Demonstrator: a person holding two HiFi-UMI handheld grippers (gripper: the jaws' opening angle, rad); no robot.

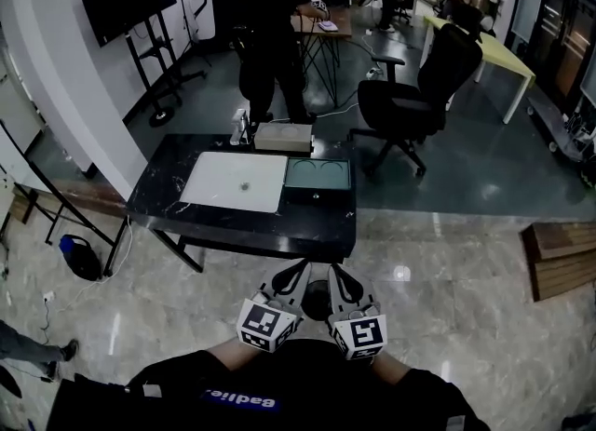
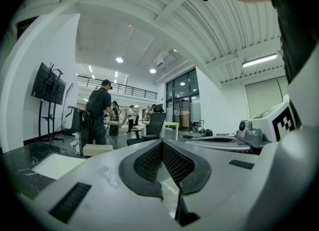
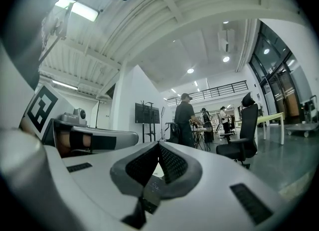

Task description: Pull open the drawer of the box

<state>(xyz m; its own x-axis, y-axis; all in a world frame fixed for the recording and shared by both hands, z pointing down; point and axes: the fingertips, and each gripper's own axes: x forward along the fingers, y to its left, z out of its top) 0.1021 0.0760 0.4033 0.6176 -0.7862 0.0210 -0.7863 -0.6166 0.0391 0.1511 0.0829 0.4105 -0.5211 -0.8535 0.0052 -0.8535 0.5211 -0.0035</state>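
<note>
The box [image 1: 317, 175] is a low teal-topped case on the right part of the black table [image 1: 251, 224]. Its dark drawer front [image 1: 317, 195] with a small knob faces me. Both grippers are held close to my body, well short of the table and apart from the box. My left gripper [image 1: 303, 266] is shut with nothing in it, its meshed pads meeting in the left gripper view [image 2: 161, 144]. My right gripper [image 1: 332, 272] is shut and empty too, its pads closed to a point in the right gripper view [image 3: 158, 145]. Neither gripper view shows the box.
A white mat [image 1: 235, 181] lies left of the box, and a beige case [image 1: 283, 137] stands behind it. A person [image 1: 272, 29] stands at a desk beyond the table. A black office chair [image 1: 416, 96] is at the right, wooden planks [image 1: 562, 257] lie on the floor.
</note>
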